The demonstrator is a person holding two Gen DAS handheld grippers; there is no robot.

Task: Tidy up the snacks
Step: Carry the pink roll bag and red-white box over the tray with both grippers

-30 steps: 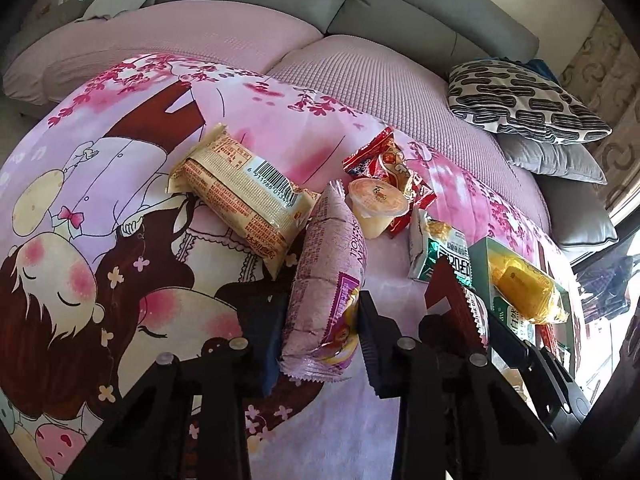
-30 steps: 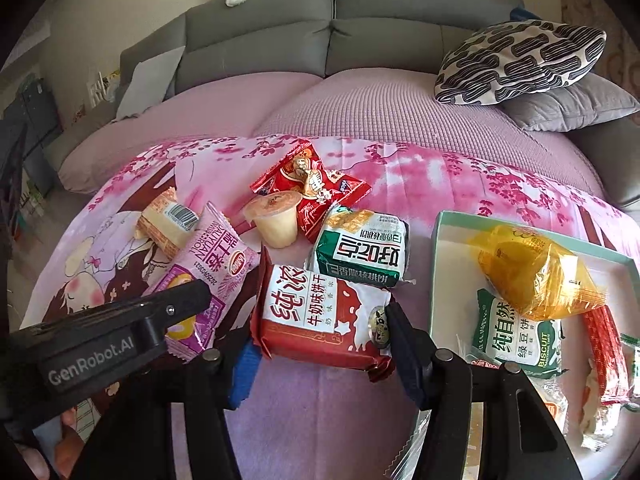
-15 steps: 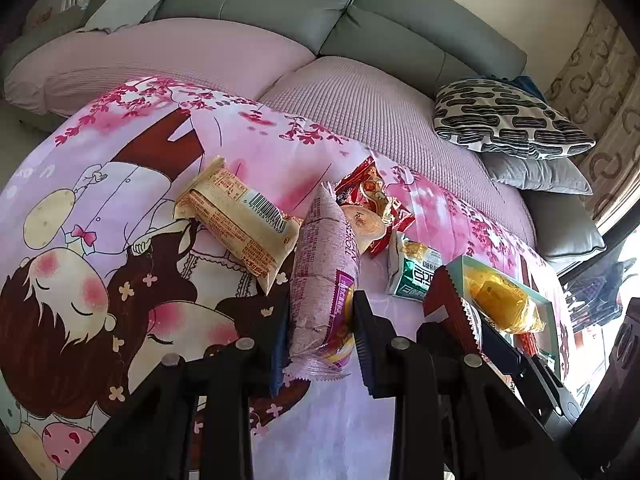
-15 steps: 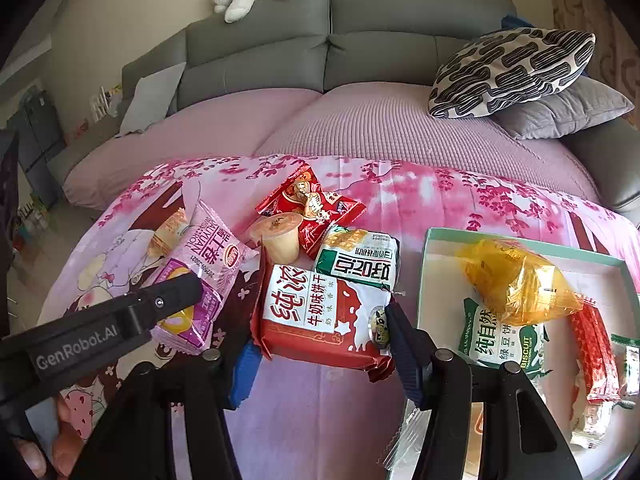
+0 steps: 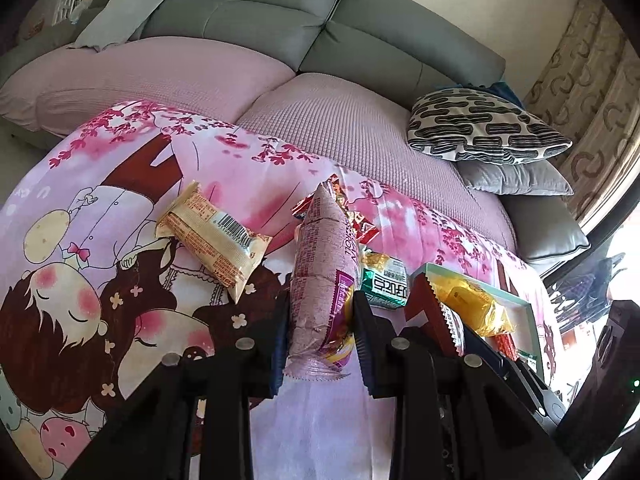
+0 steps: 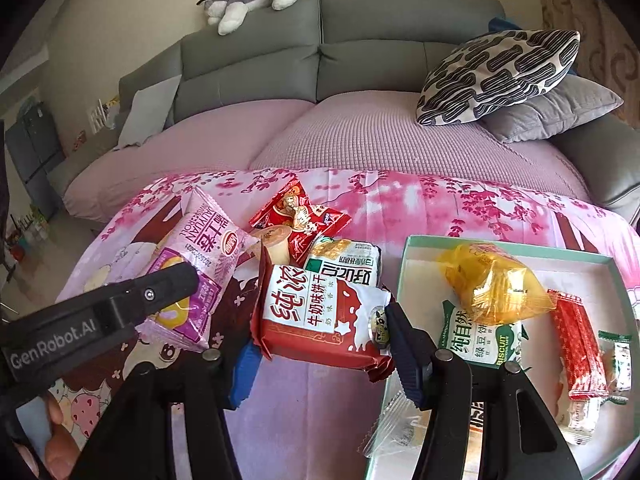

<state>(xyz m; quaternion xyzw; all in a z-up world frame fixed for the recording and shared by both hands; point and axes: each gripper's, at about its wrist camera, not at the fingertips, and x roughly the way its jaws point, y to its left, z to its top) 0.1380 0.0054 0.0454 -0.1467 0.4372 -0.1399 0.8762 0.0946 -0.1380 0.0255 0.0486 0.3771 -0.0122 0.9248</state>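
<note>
My left gripper [image 5: 320, 336] is shut on a pink swiss-roll pack [image 5: 322, 276] and holds it up off the cartoon-print cloth [image 5: 120, 280]. The pack also shows in the right wrist view [image 6: 200, 276]. My right gripper [image 6: 320, 344] is shut on a red-and-white milk biscuit pack [image 6: 320, 316], lifted just left of the green-rimmed tray [image 6: 404, 256]. The tray holds a yellow bag [image 6: 492, 288], a green-and-white biscuit pack [image 6: 476, 340], a red stick pack [image 6: 576, 344] and other small wrappers.
On the cloth lie a beige cake pack [image 5: 212, 240], a red snack bag [image 6: 300, 220], a jelly cup [image 6: 276, 244] and a green-and-white pack [image 6: 348, 268]. A grey sofa [image 6: 360, 44] with a patterned cushion [image 6: 496, 76] stands behind.
Both grippers have risen with their packs. The pink pack has lifted off the cloth and tilted upright. The red-and-white pack stays gripped, a little nearer the tray.
</note>
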